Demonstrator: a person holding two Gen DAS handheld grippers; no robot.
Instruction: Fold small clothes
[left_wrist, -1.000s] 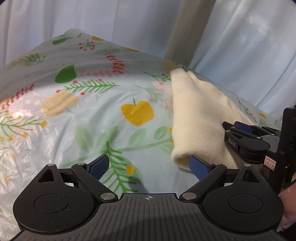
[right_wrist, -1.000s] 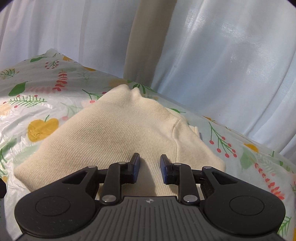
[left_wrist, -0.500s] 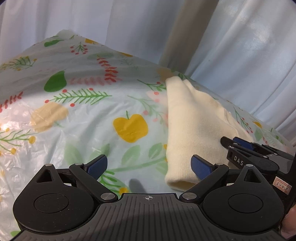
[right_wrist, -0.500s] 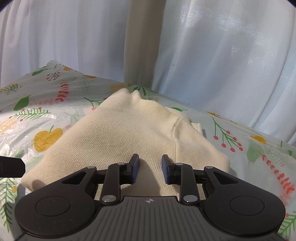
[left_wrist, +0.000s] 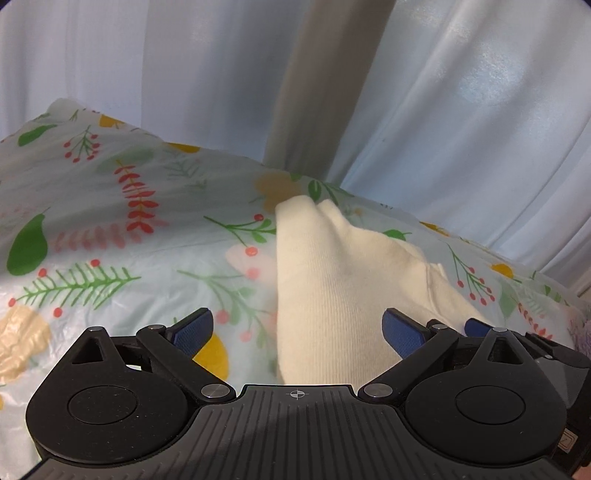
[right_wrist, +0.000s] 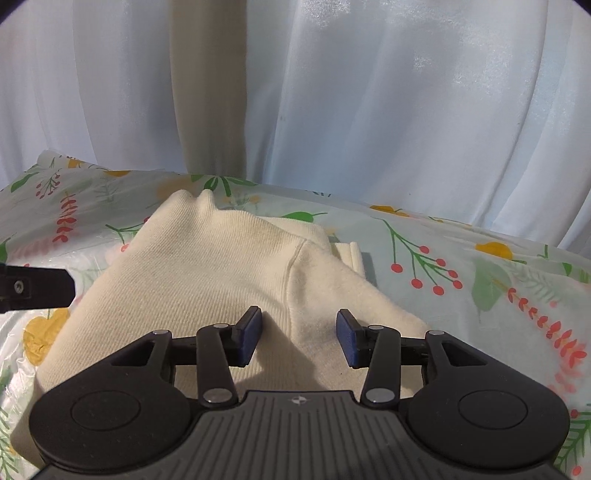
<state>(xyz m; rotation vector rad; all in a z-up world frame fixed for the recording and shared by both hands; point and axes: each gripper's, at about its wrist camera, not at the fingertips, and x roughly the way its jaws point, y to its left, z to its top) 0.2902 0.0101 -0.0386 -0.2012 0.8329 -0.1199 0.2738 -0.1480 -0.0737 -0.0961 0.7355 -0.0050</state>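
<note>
Tablecloth (left_wrist: 110, 229) printed with leaves, berries and yellow fruit covers the surface, with pale curtains (left_wrist: 461, 129) hanging behind it. Above its left part hovers the left gripper (left_wrist: 297, 328), jaws spread wide and holding nothing, its blue pads (left_wrist: 194, 328) apart on either side of the folded garment's left edge. The cream knitted garment (right_wrist: 207, 273) lies folded on the cloth, a narrow end pointing toward the curtains. Over its near right portion sits the right gripper (right_wrist: 299, 334), jaws parted and empty, fabric visible between them.
</note>
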